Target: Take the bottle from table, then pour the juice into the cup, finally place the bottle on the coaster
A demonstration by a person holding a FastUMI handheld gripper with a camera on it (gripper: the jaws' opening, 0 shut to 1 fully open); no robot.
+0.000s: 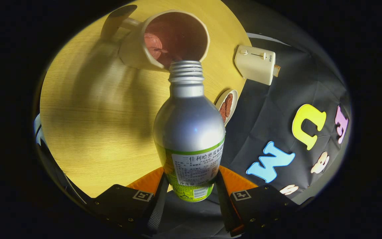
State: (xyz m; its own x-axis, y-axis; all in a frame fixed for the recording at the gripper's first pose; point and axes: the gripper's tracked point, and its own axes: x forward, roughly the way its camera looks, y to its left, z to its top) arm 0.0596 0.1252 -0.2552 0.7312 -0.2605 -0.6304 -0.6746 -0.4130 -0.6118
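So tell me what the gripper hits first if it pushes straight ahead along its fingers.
The gripper is shut on the bottle, so the bottle's open mouth leads. It would probably meet the cup rim first, just beyond the fingers, though depth is unclear.

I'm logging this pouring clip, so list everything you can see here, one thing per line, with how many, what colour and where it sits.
Silver metal bottle with a green and white label: one, uncapped, held between the fingers, tipped with its threaded mouth at the cup's rim.
Cream faceted mug-style cup with a handle: one, reddish inside, on the table just beyond the bottle's mouth.
Round light wooden table: one, yellowish, under the cup.
Cream box-shaped device with a slider: one, at the table's edge, right of the cup.
Small white round coaster with a reddish-brown pattern: one, on the table edge beside the bottle's shoulder.
Gripper: one, both fingers pressed on the bottle's lower body.
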